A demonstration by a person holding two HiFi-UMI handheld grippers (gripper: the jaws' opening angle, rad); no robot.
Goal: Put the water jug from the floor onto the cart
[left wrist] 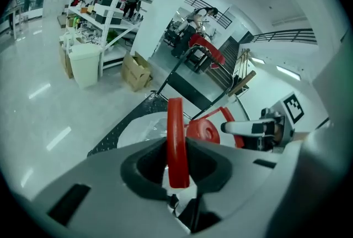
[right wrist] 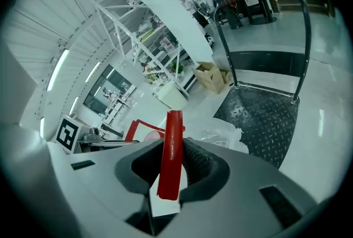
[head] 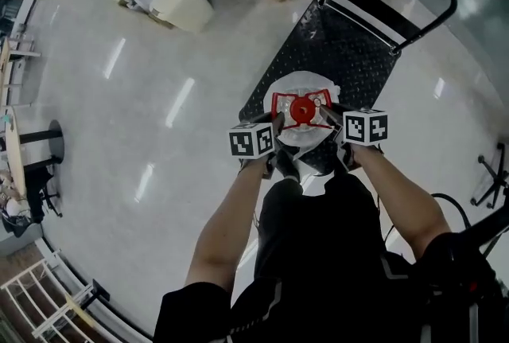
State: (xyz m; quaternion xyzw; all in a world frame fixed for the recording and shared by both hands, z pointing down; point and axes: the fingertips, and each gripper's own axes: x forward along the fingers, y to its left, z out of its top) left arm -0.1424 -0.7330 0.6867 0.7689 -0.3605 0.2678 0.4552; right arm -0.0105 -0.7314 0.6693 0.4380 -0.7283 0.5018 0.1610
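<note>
Left tongs (head: 279,122), right tongs (head: 327,116) on jug (head: 306,87)

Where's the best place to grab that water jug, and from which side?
By the red handle on top of the jug, left tool and right tool from opposite sides, as now. Its thin strap fits between jaws; the round body looks too wide.

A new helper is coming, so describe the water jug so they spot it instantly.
Find the black checker-plate cart on the pale floor. Over its near end is the water jug, round and whitish from above. Nothing else there has its red cap and red handle.
</note>
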